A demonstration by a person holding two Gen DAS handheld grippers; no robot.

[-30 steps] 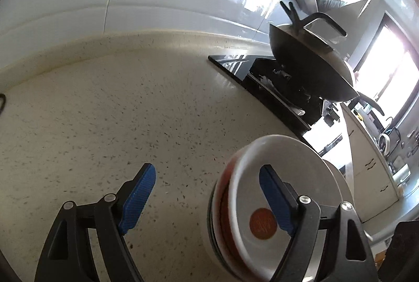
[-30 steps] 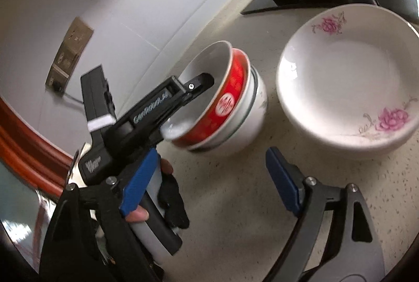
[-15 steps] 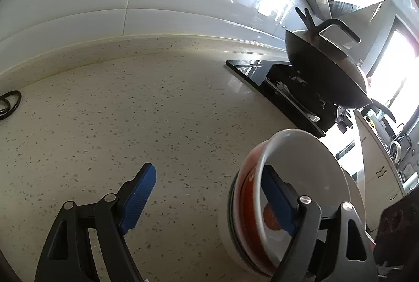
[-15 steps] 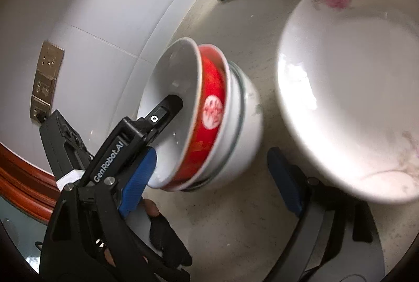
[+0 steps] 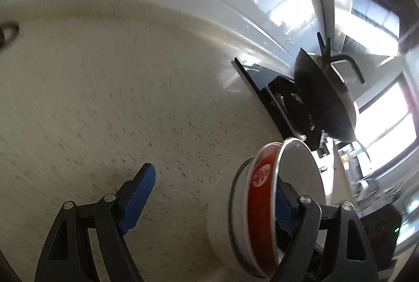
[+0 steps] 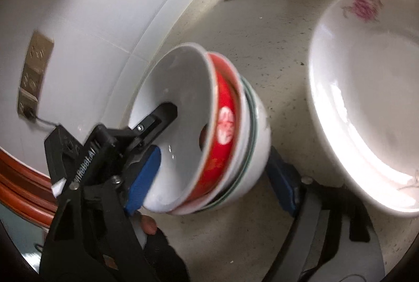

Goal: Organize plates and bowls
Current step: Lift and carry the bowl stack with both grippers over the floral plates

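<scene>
A nested stack of bowls stands on the speckled counter: a red bowl (image 6: 222, 140) inside a white, green-rimmed bowl (image 6: 258, 151), also seen in the left wrist view (image 5: 260, 206). My left gripper (image 5: 209, 198) is open, its right finger inside the red bowl and its left finger out over the counter; its finger also shows in the right wrist view (image 6: 159, 119). My right gripper (image 6: 212, 177) is open and straddles the bowl stack. A white flowered plate (image 6: 366, 104) lies to the right of the stack.
A black stove (image 5: 282, 104) with a dark wok (image 5: 324, 99) stands behind the bowls. A white tiled wall (image 6: 104, 7) with a socket plate (image 6: 34, 70) runs along the counter's back. A dark ring (image 5: 7, 30) lies at the far left.
The right gripper has moved in so its fingers now flank the bowl stack. The left gripper has swung and tilted, its right finger still in the red bowl.
</scene>
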